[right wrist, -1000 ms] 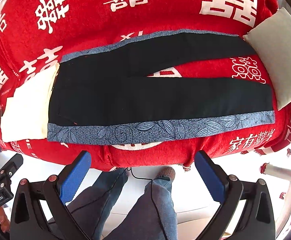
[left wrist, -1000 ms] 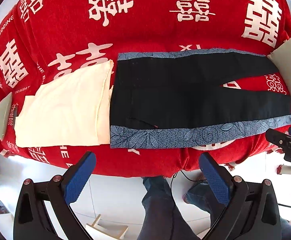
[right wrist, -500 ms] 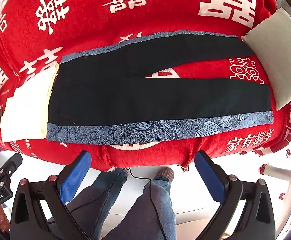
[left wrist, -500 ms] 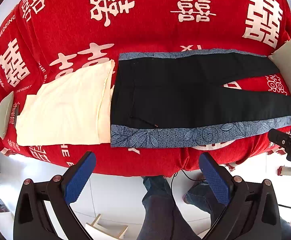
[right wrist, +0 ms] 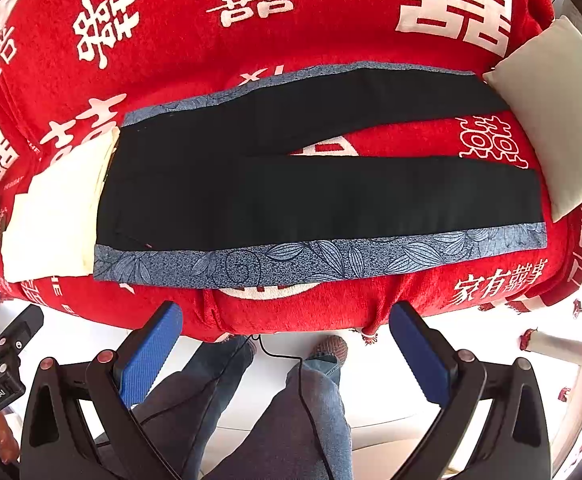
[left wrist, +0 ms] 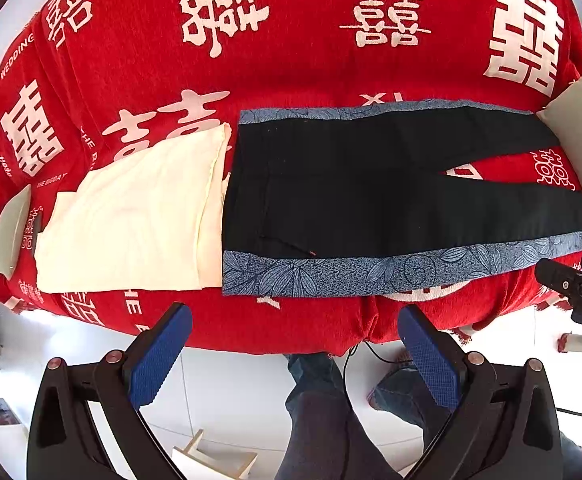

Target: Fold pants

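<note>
Black pants point(left wrist: 371, 192) with blue leaf-patterned side stripes lie flat on a red sofa, waist to the left and both legs spread apart toward the right; they also show in the right wrist view point(right wrist: 291, 196). My left gripper point(left wrist: 295, 320) is open and empty, held off the sofa's front edge below the waist end. My right gripper point(right wrist: 287, 316) is open and empty, off the front edge below the middle of the near leg. Neither touches the pants.
A folded cream garment point(left wrist: 131, 220) lies just left of the waist. A pale cushion point(right wrist: 551, 120) sits at the leg ends on the right, another point(left wrist: 11, 232) at the far left. The red cover point(left wrist: 291, 40) has white characters. The person's legs point(right wrist: 291, 400) stand below.
Both grippers have crept slightly nearer the sofa; the pants sit a little lower in both views. Nothing was grasped or released.
</note>
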`<action>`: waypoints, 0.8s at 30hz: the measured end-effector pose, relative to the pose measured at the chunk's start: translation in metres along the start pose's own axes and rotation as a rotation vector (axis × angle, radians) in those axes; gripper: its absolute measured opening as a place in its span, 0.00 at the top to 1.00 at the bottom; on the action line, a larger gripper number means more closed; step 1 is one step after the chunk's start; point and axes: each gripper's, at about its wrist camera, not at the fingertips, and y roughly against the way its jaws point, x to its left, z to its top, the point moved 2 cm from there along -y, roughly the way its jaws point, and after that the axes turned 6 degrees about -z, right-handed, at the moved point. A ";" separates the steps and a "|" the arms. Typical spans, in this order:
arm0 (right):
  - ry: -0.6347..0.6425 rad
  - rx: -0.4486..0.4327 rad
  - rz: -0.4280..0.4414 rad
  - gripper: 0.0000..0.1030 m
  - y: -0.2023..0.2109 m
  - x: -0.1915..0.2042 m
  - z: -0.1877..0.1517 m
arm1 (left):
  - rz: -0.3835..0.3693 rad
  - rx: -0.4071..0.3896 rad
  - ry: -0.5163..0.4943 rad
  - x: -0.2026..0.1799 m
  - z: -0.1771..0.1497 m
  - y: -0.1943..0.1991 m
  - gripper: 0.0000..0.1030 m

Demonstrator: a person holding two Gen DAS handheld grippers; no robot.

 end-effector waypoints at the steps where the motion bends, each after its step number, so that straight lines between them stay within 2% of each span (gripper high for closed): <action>1: 0.000 0.000 -0.001 0.00 0.000 0.001 0.000 | 0.001 -0.001 0.000 0.000 0.000 0.000 0.00; 24: -0.014 -0.019 0.030 0.00 0.000 -0.025 0.001 | 0.031 -0.016 -0.006 -0.026 -0.003 0.006 0.00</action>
